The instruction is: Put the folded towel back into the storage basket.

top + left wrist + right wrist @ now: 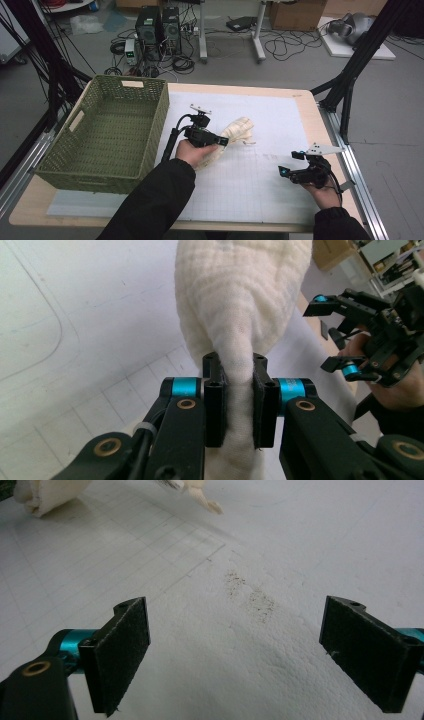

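Note:
A cream-white cloth (235, 131), bunched into a roll, lies on the white gridded mat (260, 175) near the table's middle. My left gripper (222, 141) is shut on it: in the left gripper view both black pads (215, 405) pinch a narrow fold of the cloth (240, 300), which widens out beyond them. My right gripper (287, 170) stands open low over the mat at the right, nothing between its pads (125, 650). The right gripper view catches a bit of the cloth (45, 495) at the top left corner.
A green woven basket (150, 145) stands on the table's left side, close beside my left forearm. The wooden table edge (320, 125) runs along the right, with a metal rail beyond it. Cables and computer cases lie on the floor behind the table.

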Demonstrator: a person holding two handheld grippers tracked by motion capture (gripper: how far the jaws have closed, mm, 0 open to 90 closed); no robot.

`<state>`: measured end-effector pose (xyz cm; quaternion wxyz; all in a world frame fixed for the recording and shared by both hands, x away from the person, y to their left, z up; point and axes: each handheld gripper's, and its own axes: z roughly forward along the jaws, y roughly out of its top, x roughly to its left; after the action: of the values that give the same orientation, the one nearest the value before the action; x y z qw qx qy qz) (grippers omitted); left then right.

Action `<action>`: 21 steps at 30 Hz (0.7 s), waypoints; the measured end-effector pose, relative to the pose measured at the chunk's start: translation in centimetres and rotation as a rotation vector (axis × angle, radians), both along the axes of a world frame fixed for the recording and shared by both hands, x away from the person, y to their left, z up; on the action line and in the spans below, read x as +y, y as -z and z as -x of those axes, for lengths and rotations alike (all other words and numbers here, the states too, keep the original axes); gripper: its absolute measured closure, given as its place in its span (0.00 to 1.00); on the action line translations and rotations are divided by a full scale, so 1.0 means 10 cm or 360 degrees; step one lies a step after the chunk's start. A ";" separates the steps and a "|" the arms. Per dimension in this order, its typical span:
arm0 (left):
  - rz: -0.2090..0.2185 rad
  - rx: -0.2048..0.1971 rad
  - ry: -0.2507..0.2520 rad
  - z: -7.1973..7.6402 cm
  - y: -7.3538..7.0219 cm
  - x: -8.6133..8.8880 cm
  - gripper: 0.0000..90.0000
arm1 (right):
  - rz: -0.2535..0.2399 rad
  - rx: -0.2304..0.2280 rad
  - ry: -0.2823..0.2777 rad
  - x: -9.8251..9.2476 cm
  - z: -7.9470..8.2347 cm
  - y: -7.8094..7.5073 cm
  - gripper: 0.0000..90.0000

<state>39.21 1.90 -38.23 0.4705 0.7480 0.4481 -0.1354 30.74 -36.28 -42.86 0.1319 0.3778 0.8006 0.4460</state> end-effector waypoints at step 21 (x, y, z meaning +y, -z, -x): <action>0.0253 0.0024 -0.0241 0.16 -0.61 0.59 0.89 | 0.0034 -0.0013 -0.0024 0.04 -0.04 0.02 0.13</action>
<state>37.66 7.81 -32.09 0.5338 0.6712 0.4948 -0.1401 31.09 -35.91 -43.03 0.1357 0.3684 0.8076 0.4400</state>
